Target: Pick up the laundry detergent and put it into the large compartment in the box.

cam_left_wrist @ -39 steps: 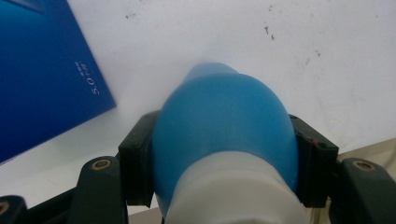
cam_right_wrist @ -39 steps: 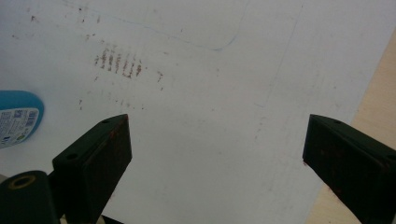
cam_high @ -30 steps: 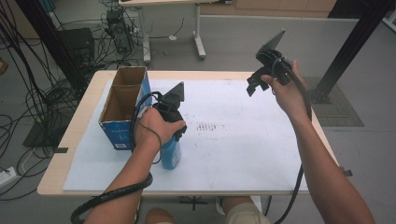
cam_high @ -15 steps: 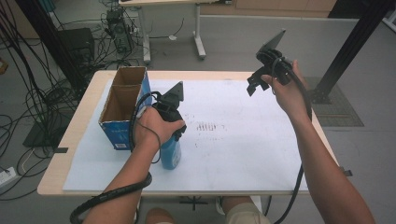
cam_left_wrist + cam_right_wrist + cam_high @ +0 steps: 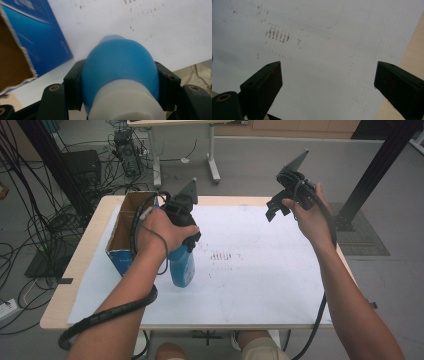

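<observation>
- Left gripper (image 5: 184,236) has its two black jaws pressed against either side of a blue bottle (image 5: 182,266), just below the white cap, so the bottle hangs upright from the grip, over the left half of the worktop; from the high view alone it cannot be told whether the bottle's base touches the sheet
- Right gripper (image 5: 278,205) is held in the air over the far right part of the worktop, its jaws spread wide with nothing between them; in the right gripper view they frame bare white sheet and a strip of the right edge
- worktop (image 5: 95,231) is a light wooden top, and most of it is covered by a white sheet (image 5: 260,280) that reaches close to the near edge
- cardboard box (image 5: 125,237) with blue outer sides and an open top stands along the left edge toward the far left corner, just beside the bottle; in the left gripper view its blue wall and torn brown rim lie close to the left of the bottle
- small reddish-brown marks (image 5: 220,256) dot the sheet near the middle of the worktop, just right of the bottle
</observation>
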`<control>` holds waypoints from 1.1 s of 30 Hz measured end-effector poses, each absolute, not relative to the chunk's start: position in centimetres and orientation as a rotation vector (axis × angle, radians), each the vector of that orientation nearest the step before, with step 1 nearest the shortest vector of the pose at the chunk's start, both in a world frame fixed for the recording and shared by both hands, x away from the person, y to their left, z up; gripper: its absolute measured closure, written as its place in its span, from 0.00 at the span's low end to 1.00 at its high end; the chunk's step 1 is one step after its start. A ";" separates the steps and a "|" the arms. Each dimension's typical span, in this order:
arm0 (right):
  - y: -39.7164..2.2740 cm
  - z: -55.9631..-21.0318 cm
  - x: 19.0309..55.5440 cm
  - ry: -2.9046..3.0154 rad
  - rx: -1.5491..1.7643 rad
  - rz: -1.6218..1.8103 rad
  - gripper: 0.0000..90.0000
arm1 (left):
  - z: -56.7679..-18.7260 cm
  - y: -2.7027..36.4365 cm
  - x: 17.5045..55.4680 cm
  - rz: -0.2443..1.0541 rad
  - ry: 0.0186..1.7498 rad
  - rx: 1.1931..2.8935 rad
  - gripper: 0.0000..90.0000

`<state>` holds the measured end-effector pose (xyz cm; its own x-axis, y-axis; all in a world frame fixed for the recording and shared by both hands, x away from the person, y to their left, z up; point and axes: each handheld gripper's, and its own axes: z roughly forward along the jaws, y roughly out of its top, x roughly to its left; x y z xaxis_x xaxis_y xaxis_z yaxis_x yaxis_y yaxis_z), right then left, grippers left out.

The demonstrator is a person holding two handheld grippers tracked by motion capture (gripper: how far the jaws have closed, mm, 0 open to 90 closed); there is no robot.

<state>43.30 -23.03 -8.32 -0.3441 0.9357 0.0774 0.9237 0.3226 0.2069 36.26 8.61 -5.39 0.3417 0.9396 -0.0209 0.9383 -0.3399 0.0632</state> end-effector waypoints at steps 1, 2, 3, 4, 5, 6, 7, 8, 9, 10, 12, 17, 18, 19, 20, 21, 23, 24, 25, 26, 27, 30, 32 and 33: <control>-23.0 -8.2 43.3 2.511 1.763 0.333 0.09 | -4.7 8.6 36.3 0.032 1.767 2.517 0.42; -23.0 -8.1 43.3 2.512 1.757 0.333 0.09 | -3.5 8.6 36.4 0.042 1.763 2.514 0.42; -22.9 -8.0 43.2 2.512 1.753 0.333 0.09 | -2.9 8.5 36.5 0.047 1.760 2.517 0.42; -22.8 -7.9 43.1 2.510 1.756 0.333 0.09 | -2.1 8.3 36.6 0.050 1.764 2.523 0.42; -22.8 -7.9 43.1 2.511 1.753 0.334 0.09 | -1.6 8.2 36.7 0.056 1.760 2.527 0.42; -22.9 -7.9 43.0 2.512 1.754 0.337 0.09 | -0.8 8.0 36.8 0.066 1.754 2.532 0.42; -22.8 -7.9 43.0 2.511 1.753 0.334 0.09 | -0.2 8.0 37.0 0.066 1.755 2.528 0.42; -22.7 -7.7 42.9 2.514 1.753 0.325 0.09 | 1.1 8.2 37.5 0.054 1.757 2.518 0.42; -22.7 -7.7 42.9 2.514 1.753 0.325 0.09 | 1.1 8.2 37.5 0.054 1.757 2.518 0.42; -22.7 -7.7 42.8 2.514 1.747 0.320 0.09 | 1.6 8.4 37.6 0.052 1.757 2.512 0.42; -22.6 -7.5 42.6 2.508 1.749 0.315 0.09 | 2.7 8.7 38.0 0.044 1.760 2.497 0.42; -22.7 -7.1 42.3 2.501 1.743 0.305 0.09 | 5.7 8.8 38.3 0.106 1.802 2.456 0.42; -22.8 -7.0 42.3 2.503 1.739 0.305 0.09 | 6.3 8.8 38.4 0.119 1.813 2.448 0.42; -22.8 -6.9 42.2 2.501 1.743 0.307 0.09 | 6.8 8.9 38.6 0.118 1.819 2.453 0.42; -22.8 -6.9 42.2 2.498 1.744 0.307 0.09 | 7.4 9.0 38.7 0.126 1.825 2.444 0.42; -22.8 -6.8 42.2 2.501 1.740 0.304 0.09 | 8.2 9.3 38.8 0.130 1.828 2.432 0.42; -22.8 -6.8 42.1 2.498 1.741 0.306 0.09 | 9.1 10.0 39.0 0.130 1.832 2.412 0.42; -22.8 -6.7 42.1 2.497 1.743 0.305 0.09 | 9.7 10.4 39.1 0.127 1.834 2.400 0.42; -22.9 -6.8 42.1 2.499 1.745 0.304 0.09 | 10.1 10.8 39.2 0.128 1.842 2.382 0.42; -22.9 -6.8 42.1 2.502 1.747 0.303 0.09 | 10.5 11.3 39.3 0.125 1.850 2.368 0.42; -22.9 -6.8 42.0 2.498 1.747 0.307 0.09 | 10.8 11.5 39.3 0.127 1.856 2.359 0.42; -22.9 -6.8 42.1 2.504 1.747 0.299 0.09 | 11.8 12.6 39.6 0.137 1.878 2.333 0.42; -23.0 -6.7 41.9 2.499 1.749 0.302 0.09 | 12.5 13.7 39.7 0.143 1.900 2.308 0.42; -23.1 -6.7 41.9 2.501 1.750 0.304 0.09 | 12.7 14.1 39.8 0.142 1.908 2.302 0.42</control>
<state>41.94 -23.06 -6.65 -0.3472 0.9363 0.0521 0.9216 0.3304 0.2037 39.82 14.08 12.71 0.1875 0.9820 -0.0218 0.9681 -0.1809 0.1735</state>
